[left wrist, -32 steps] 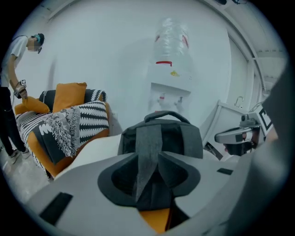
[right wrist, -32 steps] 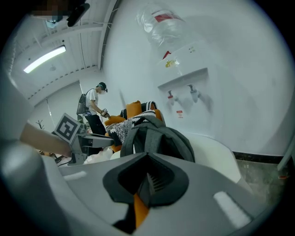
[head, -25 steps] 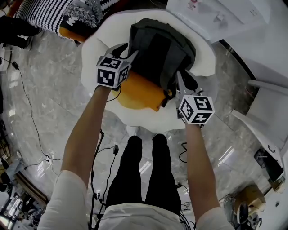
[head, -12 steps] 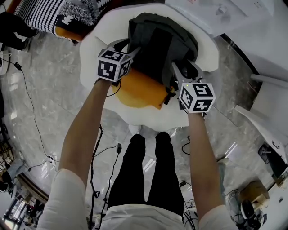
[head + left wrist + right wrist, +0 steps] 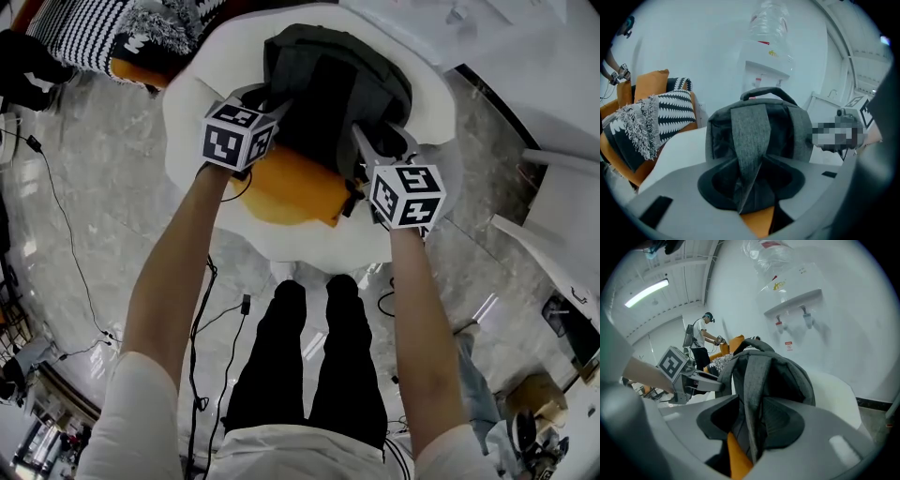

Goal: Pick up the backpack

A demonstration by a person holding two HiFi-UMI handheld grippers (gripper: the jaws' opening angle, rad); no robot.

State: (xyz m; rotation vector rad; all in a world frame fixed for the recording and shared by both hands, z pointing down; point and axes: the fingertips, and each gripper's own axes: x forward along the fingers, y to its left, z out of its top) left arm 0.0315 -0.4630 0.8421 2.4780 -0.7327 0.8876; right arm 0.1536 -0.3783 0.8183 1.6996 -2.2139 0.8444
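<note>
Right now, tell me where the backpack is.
Head view, top centre: the backpack stands on the white seat, just behind the orange cushion.

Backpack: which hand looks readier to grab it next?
Left, narrowly. The left gripper and right gripper have each just been closing, jaws open around a gray backpack strap. The left one's strap sits broad and centred; the right one's lies nearer one jaw.

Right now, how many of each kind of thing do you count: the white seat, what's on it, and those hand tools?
White seat: 1
Orange cushion: 1
Backpack: 1
Grippers: 2, left gripper and right gripper, jaws open but just closing in, a backpack strap between each pair
Total: 5
</note>
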